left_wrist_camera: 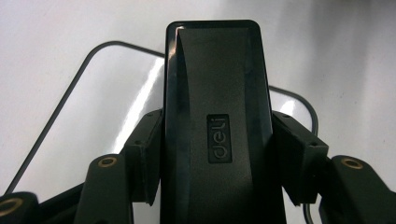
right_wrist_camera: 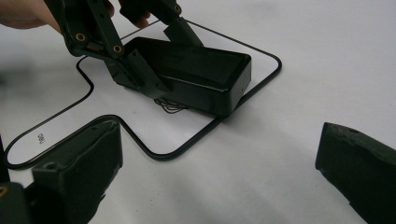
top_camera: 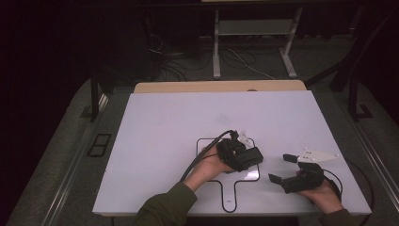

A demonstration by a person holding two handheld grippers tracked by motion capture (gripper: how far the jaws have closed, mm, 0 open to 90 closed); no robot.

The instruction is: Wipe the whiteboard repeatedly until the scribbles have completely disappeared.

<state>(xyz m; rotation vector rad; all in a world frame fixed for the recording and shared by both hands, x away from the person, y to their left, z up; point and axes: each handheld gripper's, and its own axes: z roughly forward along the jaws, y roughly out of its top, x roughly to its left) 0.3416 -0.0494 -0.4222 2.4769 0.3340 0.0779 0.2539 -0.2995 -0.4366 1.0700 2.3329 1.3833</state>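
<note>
1. The left hand-held gripper (top_camera: 250, 157) sits near the middle of the tabletop's (top_camera: 160, 127) near half, held in the person's left hand (top_camera: 211, 165), whose green sleeve (top_camera: 164, 207) comes in over the near edge.
2. Its jaws are clamped on a black box-shaped object (top_camera: 251, 155) marked "deli". In the left gripper view, one pad (left_wrist_camera: 144, 154) presses each long side of the object (left_wrist_camera: 217, 121), which runs lengthwise between the jaws.
3. The black object lies over a black outline (top_camera: 202, 143) drawn on the white tabletop, a rounded square with a narrow tab that points toward the near edge. In the right gripper view the object (right_wrist_camera: 196, 74) is tilted above the outline (right_wrist_camera: 187, 144), and a small wire spring (right_wrist_camera: 170, 105) shows beneath it; I cannot tell whether its low end touches the surface.
4. The right hand-held gripper (top_camera: 282, 168) rests close to the near right corner of the tabletop, in the person's right hand (top_camera: 324, 195).
5. Its jaws stand wide apart with nothing between them; in the right gripper view only bare tabletop (right_wrist_camera: 261, 177) lies between the two black pads (right_wrist_camera: 79, 163).
6. The right hand-held gripper's jaws point toward the left one and stay apart from the black object.
</note>
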